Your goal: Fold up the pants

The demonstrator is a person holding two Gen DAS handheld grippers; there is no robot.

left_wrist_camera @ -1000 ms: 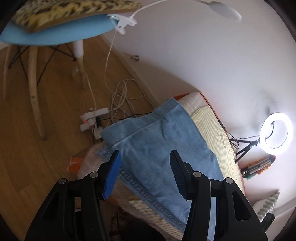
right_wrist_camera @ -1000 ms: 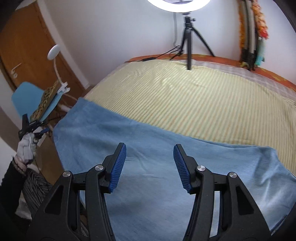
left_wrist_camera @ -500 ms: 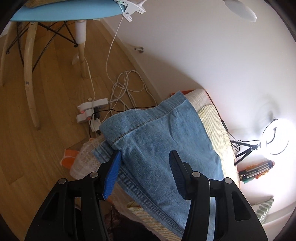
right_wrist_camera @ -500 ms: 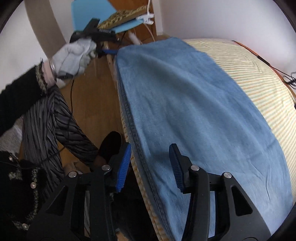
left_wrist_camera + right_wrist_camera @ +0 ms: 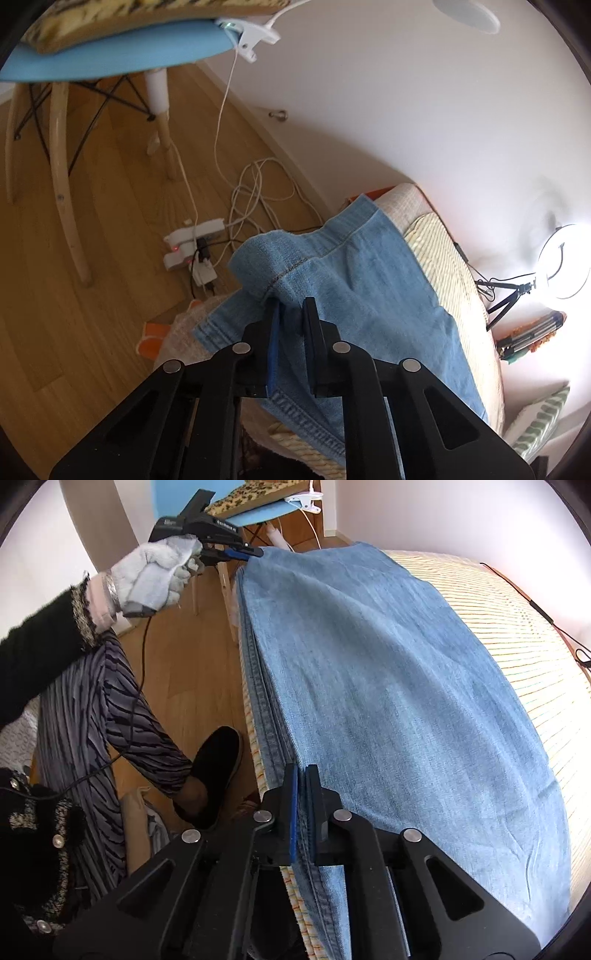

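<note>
A: Status check. Where are the pants [image 5: 388,686]?

B: Flat on the bed [image 5: 517,635], along its near edge, one end reaching the corner by the chair [image 5: 110,55]. Denim looks doubled lengthwise already: several seam edges stacked at the bed's rim in the right wrist view.

A: Left gripper [image 5: 291,317]?

B: Jaws pressed together on the pants' corner at the hem end. Cloth bunches up just ahead of the tips. Same grip shows from the right wrist view [image 5: 255,552], gloved hand [image 5: 155,576] behind it.

A: Right gripper [image 5: 301,775]?

B: Also clamped, pinching the stacked edge of the pants further along the same side.

A: Progress?

B: Judgement: leg-on-leg fold appears done; both edge grips secured. Crosswise folds not yet made, since the pants lie at full length. Likely next: carry the held edge over the rest.

A: Risks?

B: Layers could slip apart when lifted.
</note>
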